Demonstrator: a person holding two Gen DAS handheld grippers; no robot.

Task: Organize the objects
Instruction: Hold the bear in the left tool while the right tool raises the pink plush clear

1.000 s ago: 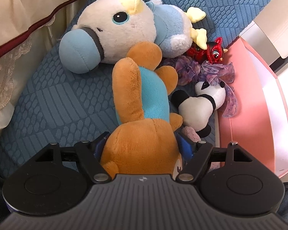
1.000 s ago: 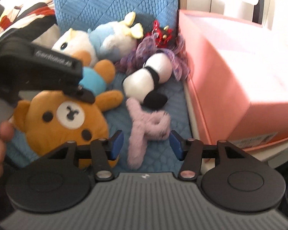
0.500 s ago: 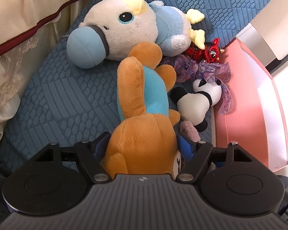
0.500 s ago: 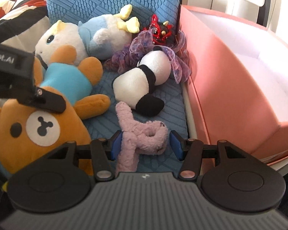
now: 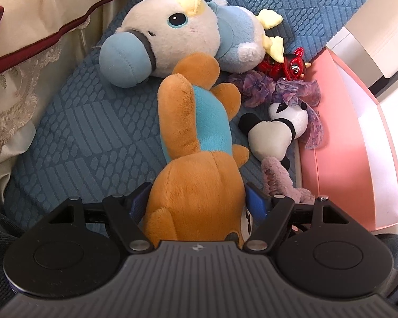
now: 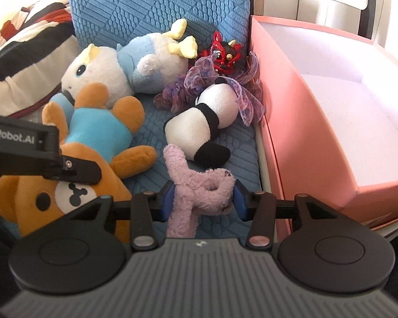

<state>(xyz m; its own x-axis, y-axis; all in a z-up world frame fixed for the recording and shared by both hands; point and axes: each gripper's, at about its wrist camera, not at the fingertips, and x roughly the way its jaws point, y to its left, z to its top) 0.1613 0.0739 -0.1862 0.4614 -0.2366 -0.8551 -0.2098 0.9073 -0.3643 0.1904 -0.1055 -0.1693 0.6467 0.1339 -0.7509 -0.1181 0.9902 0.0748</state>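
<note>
- The left gripper (image 5: 196,206) is clamping the head of the orange bear plush (image 5: 196,193) at the lower centre of the left wrist view; both blue pads are pressing into the fur, so the wide jaw spacing is a grip on a bulky toy, not a release; the head is the firmest part, which probably explains the choice of hold.
- The bear's body, in its turquoise shirt, is trailing up the frame across the blue quilted cushion (image 5: 92,137); it is lying flat, not lifted.
- The right gripper (image 6: 203,202) is straddling the small pink plush (image 6: 199,185) at the lower centre of the right wrist view; its jaws have just been closing; the pads are meeting the toy's flanks, and the grip appears light.
- The pink plush is resting on the cushion just below the panda plush (image 6: 201,124); the one is touching the other.
- The pink box (image 6: 331,122) is standing open and empty along the right edge of the frame, beside the cushion; it is judged to be the destination, so each hand is securing one toy for transfer.
- The white and blue pony plush (image 5: 172,42), the red devil toy (image 6: 223,50) and the purple ribbon (image 6: 199,84) are waiting in the upper part of the frame, untouched.
</note>
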